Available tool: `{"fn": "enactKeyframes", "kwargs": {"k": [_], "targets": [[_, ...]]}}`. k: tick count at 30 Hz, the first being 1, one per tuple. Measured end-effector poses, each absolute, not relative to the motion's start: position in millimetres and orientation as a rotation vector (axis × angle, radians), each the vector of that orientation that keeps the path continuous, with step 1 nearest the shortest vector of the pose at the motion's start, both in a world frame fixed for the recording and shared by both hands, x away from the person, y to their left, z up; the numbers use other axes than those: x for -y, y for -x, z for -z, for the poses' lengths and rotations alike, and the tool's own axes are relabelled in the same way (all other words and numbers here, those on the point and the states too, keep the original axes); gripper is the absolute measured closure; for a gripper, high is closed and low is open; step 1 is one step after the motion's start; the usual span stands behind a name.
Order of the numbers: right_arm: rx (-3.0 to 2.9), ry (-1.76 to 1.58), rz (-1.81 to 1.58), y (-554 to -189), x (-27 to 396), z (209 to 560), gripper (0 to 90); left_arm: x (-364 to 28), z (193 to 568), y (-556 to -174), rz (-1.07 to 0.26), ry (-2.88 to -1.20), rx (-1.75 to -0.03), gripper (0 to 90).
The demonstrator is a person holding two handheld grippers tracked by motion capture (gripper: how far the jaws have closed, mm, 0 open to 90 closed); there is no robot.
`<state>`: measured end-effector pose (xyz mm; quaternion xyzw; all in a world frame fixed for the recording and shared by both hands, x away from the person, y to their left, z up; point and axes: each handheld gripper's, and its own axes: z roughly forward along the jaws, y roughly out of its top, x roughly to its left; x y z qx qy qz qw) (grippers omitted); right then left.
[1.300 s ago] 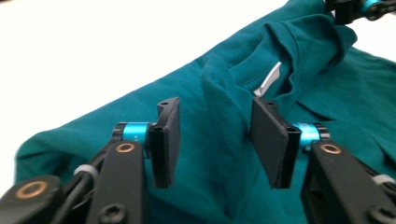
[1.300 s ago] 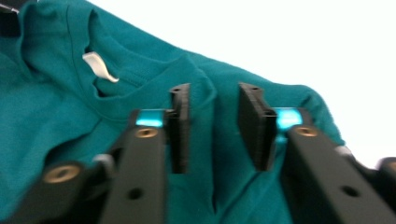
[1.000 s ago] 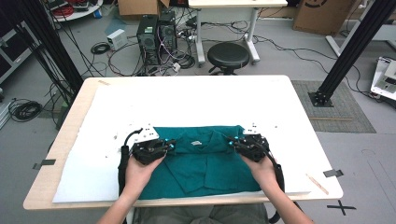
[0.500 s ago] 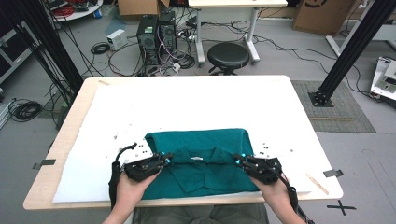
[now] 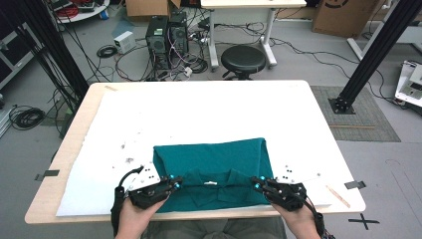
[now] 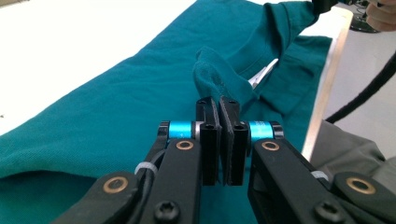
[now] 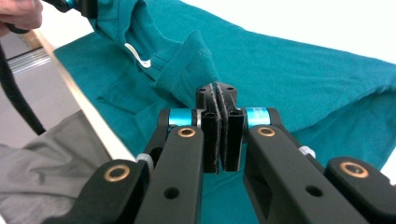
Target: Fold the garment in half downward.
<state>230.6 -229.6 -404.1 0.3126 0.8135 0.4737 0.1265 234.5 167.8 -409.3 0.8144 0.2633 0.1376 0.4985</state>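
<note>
A teal polo shirt (image 5: 214, 164) lies folded on the white cloth near the table's front edge, collar and white label toward the person. My left gripper (image 5: 173, 182) is shut on the shirt's shoulder at the left; in the left gripper view a fold of teal fabric (image 6: 219, 79) rises out of the closed pads (image 6: 208, 121). My right gripper (image 5: 256, 183) is shut on the opposite shoulder; its own view has the teal fabric (image 7: 196, 60) pinched between the pads (image 7: 229, 126). The top edge of the shirt is stretched between the two grippers.
The white cloth (image 5: 209, 114) covers most of the wooden table (image 5: 64, 159); its far half is bare. The table's front edge (image 5: 199, 215) runs just under both hands. A stool (image 5: 243, 59), computer towers (image 5: 166, 35) and cables stand on the floor beyond.
Both grippers have pulled the shirt's top edge toward the front edge of the table, folding it over itself. The shirt's visible shape has grown shorter and more compact.
</note>
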Motion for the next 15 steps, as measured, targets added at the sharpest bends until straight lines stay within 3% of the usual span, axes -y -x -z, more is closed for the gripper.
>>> {"fn": "enactKeyframes", "kwargs": {"k": [10, 15], "targets": [[-2.414, -0.864, -1.350, -213, 232, 414, 89.6, -169, 417, -218, -0.321, -2.021, -0.619, 85.5], [-2.438, -0.853, -1.318, -209, 233, 417, 82.9, -173, 417, -214, -0.305, -2.005, -0.650, 63.6]]}}
